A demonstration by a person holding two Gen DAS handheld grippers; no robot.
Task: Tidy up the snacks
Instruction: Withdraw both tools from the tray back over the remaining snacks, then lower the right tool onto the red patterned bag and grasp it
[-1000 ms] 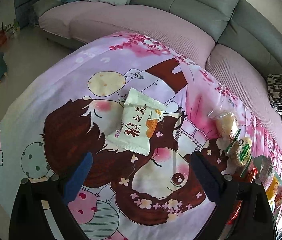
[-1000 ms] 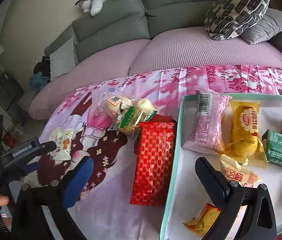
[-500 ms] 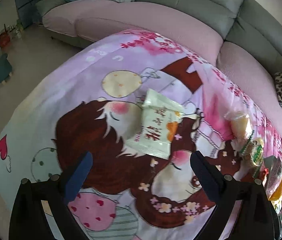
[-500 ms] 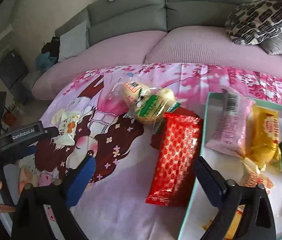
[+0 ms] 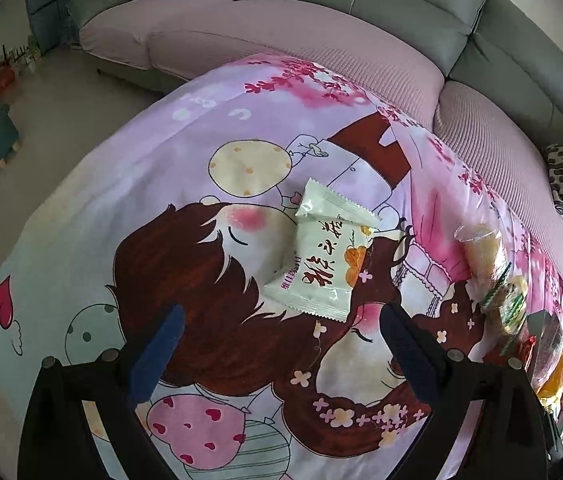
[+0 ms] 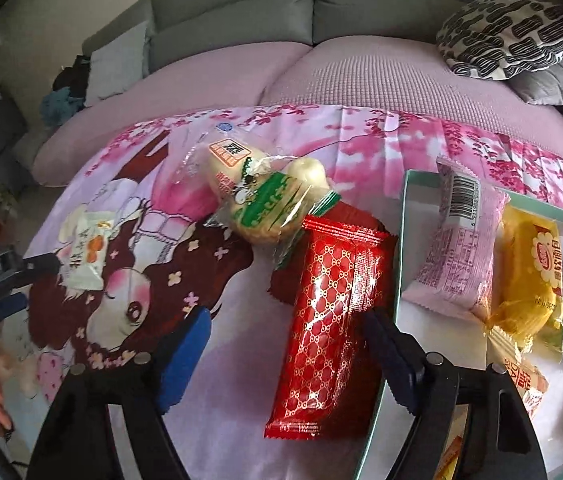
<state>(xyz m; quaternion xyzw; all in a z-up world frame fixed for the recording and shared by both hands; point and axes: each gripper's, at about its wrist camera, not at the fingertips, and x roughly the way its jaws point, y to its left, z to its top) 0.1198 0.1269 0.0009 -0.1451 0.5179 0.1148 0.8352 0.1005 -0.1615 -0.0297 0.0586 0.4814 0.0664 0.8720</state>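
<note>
The long red foil packet with a gold lattice print (image 6: 331, 320) lies flat on the cartoon-printed pink cloth (image 6: 241, 360), against the white tray's pale green rim (image 6: 399, 256) and between the spread, empty jaws of the right gripper (image 6: 287, 346). A sound grasp would close across its narrow width at mid-length. The left gripper (image 5: 279, 328), likewise spread and empty, faces a cream sachet (image 5: 321, 256). A grey and pink sofa (image 6: 321, 52) lies beyond.
</note>
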